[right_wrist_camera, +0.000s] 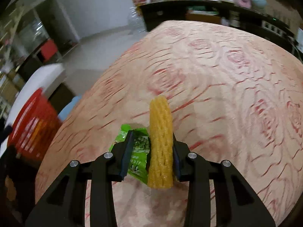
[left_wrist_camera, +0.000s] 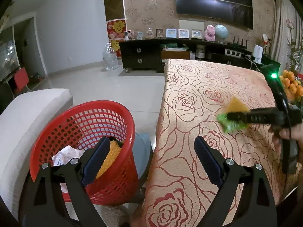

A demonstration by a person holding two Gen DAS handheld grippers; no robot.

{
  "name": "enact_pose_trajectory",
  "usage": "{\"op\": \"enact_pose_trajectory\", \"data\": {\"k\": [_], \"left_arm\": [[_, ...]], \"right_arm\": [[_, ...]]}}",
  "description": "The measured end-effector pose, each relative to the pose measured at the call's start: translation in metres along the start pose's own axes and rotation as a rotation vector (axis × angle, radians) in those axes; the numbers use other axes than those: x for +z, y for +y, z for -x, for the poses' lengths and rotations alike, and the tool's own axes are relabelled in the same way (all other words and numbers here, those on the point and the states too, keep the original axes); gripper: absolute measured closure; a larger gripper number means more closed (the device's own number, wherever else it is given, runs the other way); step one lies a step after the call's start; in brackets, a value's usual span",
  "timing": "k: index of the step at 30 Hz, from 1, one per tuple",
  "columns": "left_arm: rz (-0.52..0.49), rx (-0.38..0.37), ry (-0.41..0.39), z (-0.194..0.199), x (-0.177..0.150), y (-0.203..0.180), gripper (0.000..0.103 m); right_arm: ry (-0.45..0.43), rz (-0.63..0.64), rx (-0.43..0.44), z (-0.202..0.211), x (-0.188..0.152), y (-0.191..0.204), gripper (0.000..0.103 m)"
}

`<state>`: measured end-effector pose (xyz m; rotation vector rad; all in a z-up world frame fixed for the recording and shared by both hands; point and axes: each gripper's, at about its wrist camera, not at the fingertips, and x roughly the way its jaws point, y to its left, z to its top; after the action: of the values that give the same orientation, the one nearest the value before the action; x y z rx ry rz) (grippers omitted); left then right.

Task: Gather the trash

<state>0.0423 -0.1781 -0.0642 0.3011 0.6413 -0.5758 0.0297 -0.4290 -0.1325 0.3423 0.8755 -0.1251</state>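
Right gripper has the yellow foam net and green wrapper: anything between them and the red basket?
Nothing visible. The right gripper grips the yellow foam net and green wrapper; bare tablecloth runs to the table's edge, the red basket open-topped beyond.

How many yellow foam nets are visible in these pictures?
2. One yellow foam net is pinched in the right tool beside a green wrapper; another lies in the red basket. More may be hidden there.

bare tablecloth (left_wrist_camera: 198,87) beyond, red basket (left_wrist_camera: 56,124) open-topped beside table edge
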Motion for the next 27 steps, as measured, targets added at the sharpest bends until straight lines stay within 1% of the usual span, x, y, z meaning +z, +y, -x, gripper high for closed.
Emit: {"op": "enact_pose_trajectory", "data": {"k": [4, 7, 8, 9, 10, 11, 12, 15, 18, 19, 22, 24, 27], "left_arm": [[-0.016, 0.001, 0.008, -0.003, -0.001, -0.004, 0.016], [-0.023, 0.002, 0.014, -0.005, -0.003, -0.006, 0.016], [-0.023, -0.002, 0.019, -0.006, -0.004, -0.007, 0.016], [-0.024, -0.006, 0.025, -0.007, -0.005, -0.008, 0.016], [-0.025, -0.001, 0.025, -0.008, -0.005, -0.008, 0.016], [-0.029, 0.002, 0.025, -0.009, -0.005, -0.009, 0.016], [-0.033, 0.008, 0.024, -0.009, -0.005, -0.010, 0.016], [-0.035, 0.013, 0.021, -0.009, -0.005, -0.013, 0.016], [-0.023, -0.010, 0.004, -0.005, -0.006, -0.015, 0.016], [-0.027, -0.019, -0.006, -0.002, -0.006, -0.018, 0.016], [-0.056, -0.047, -0.040, 0.005, -0.007, -0.030, 0.016], [-0.087, -0.094, -0.031, 0.005, -0.011, -0.042, 0.016], [-0.156, -0.121, 0.002, -0.002, -0.019, -0.065, 0.016]], "right_arm": [[0.039, 0.045, 0.049, 0.006, -0.018, 0.031, 0.068], [0.046, 0.080, 0.065, 0.012, -0.031, 0.050, 0.067], [0.045, 0.081, 0.072, 0.015, -0.033, 0.053, 0.064], [0.041, 0.073, 0.082, 0.019, -0.036, 0.056, 0.055], [0.032, 0.062, 0.080, 0.023, -0.038, 0.057, 0.048], [0.018, 0.053, 0.074, 0.028, -0.039, 0.056, 0.038], [-0.004, 0.042, 0.069, 0.035, -0.039, 0.055, 0.036], [-0.063, 0.027, 0.058, 0.056, -0.036, 0.053, 0.036], [-0.108, 0.038, -0.004, 0.070, -0.033, 0.049, 0.036], [-0.113, 0.033, -0.024, 0.073, -0.031, 0.045, 0.036], [-0.115, 0.002, -0.043, 0.075, -0.028, 0.034, 0.036], [-0.114, -0.021, -0.050, 0.076, -0.027, 0.028, 0.036], [-0.123, -0.042, -0.054, 0.080, -0.027, 0.021, 0.036]]}}
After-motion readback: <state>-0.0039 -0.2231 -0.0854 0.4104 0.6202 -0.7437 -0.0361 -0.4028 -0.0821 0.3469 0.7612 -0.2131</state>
